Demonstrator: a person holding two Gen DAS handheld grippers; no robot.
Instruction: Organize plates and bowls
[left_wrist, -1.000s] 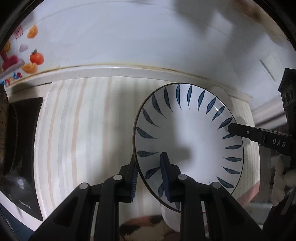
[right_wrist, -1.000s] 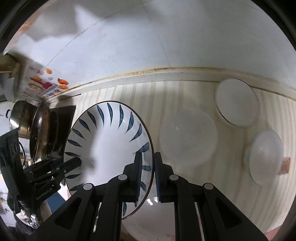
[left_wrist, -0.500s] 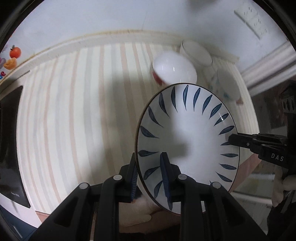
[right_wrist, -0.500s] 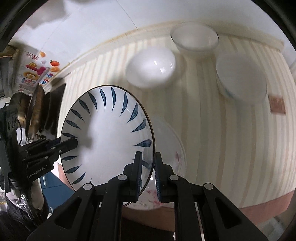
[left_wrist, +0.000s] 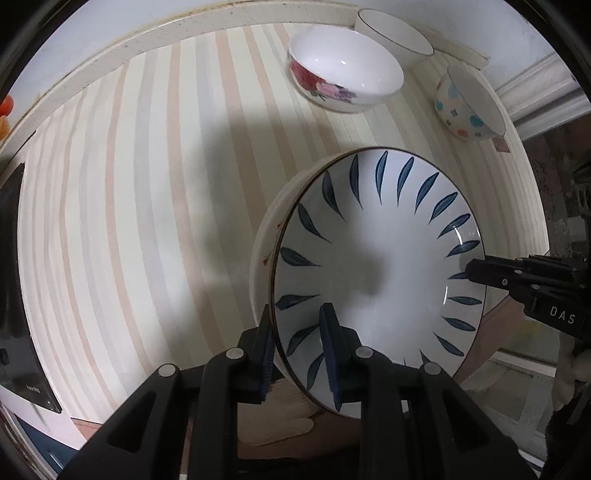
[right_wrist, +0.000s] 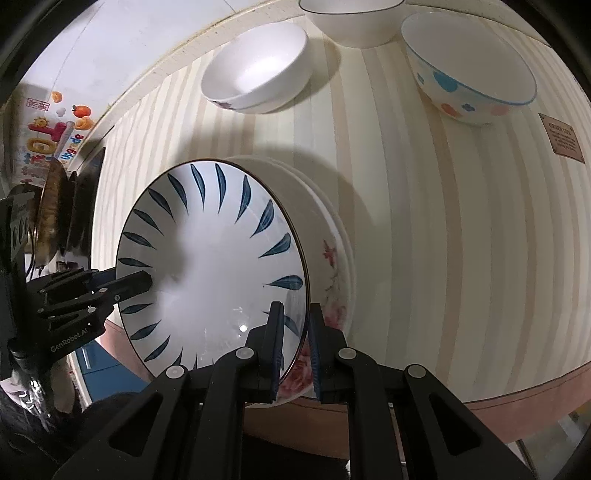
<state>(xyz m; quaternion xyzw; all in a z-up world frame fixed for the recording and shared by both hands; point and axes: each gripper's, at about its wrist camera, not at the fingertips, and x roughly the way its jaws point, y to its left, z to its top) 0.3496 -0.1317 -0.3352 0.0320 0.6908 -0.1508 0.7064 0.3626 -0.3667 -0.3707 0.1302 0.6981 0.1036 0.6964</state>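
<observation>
Left gripper (left_wrist: 297, 347) was clamped on the near-left rim of the blue-leaf plate (left_wrist: 376, 266), nearly closed. Plate sat directly above the floral plate stack (right_wrist: 334, 280) on the striped table (left_wrist: 147, 184). Right gripper (right_wrist: 295, 345) pinched the opposite rim.

A plate (left_wrist: 376, 266) hangs over a stack of plates (right_wrist: 332, 258) near the front edge of the table (left_wrist: 147, 184), pinched at opposite rims — the left gripper (left_wrist: 297, 350) on one side, the right gripper (right_wrist: 295, 343) on the other. Behind, toward the wall, stand three bowls: one (left_wrist: 343, 79) at left, one (left_wrist: 393, 35) furthest back, one (left_wrist: 467, 105) at right, all well apart from the stack.
</observation>
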